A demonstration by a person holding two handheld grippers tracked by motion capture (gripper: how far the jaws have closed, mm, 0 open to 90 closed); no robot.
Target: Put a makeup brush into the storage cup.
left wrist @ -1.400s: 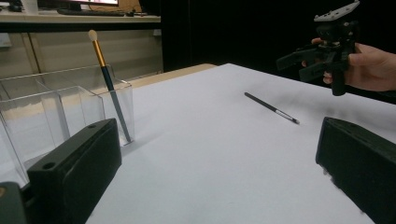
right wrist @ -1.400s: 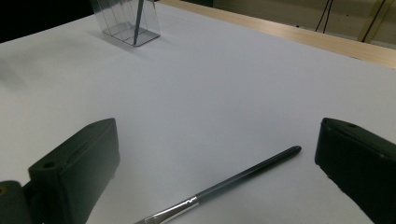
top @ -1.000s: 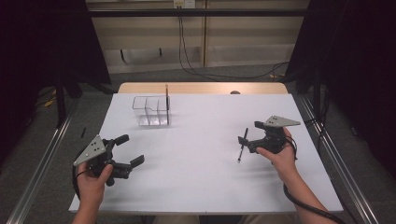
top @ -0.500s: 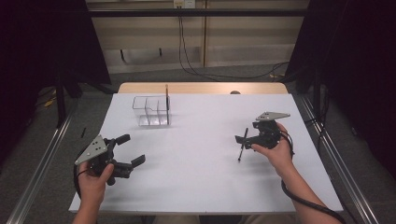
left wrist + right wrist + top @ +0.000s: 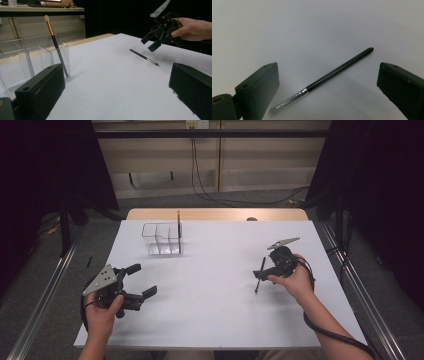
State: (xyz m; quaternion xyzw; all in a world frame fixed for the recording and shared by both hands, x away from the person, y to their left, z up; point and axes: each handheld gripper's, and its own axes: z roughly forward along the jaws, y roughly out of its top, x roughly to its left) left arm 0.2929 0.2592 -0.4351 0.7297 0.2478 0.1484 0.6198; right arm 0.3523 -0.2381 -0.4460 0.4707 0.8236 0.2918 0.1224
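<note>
A thin black brush lies flat on the white table at the right. My right gripper hovers just above it, tipped downward and open. In the right gripper view the brush lies between the two spread jaws, untouched. A clear plastic organiser stands at the back left, and a gold-ferruled brush stands upright in it. My left gripper is open and holds nothing near the front left. The left gripper view shows the organiser, the upright brush, the black brush and the right gripper.
The table's wooden far edge borders a wall with hanging cables. Metal rails run along both sides of the table. Bare white surface spreads between the two grippers.
The right gripper has tilted down and shifted slightly over the black brush. The left gripper has barely moved.
</note>
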